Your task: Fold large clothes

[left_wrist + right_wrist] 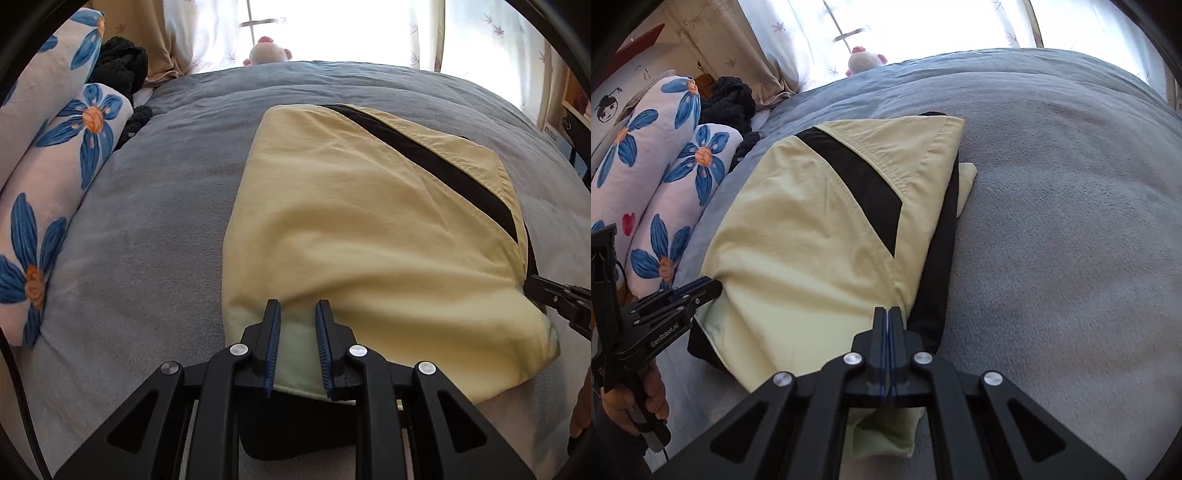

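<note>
A pale yellow garment with a black stripe [369, 221] lies folded on the grey bed cover [147, 221]. My left gripper [297, 308] is open, its fingers astride the garment's near left edge, cloth between them. It also shows at the left of the right wrist view [701, 288]. My right gripper [888, 314] is shut on the garment's near right edge [882, 432], cloth hanging below the fingers. The garment fills the middle of the right wrist view [812, 229]. The right gripper shows at the right edge of the left wrist view [554, 295].
Two rolled floral pillows [55, 184] line the bed's left side, with a dark knitted item [122, 70] behind them. A plush toy [267, 51] sits at the far edge by the curtained window. A shelf [569, 110] stands at the right.
</note>
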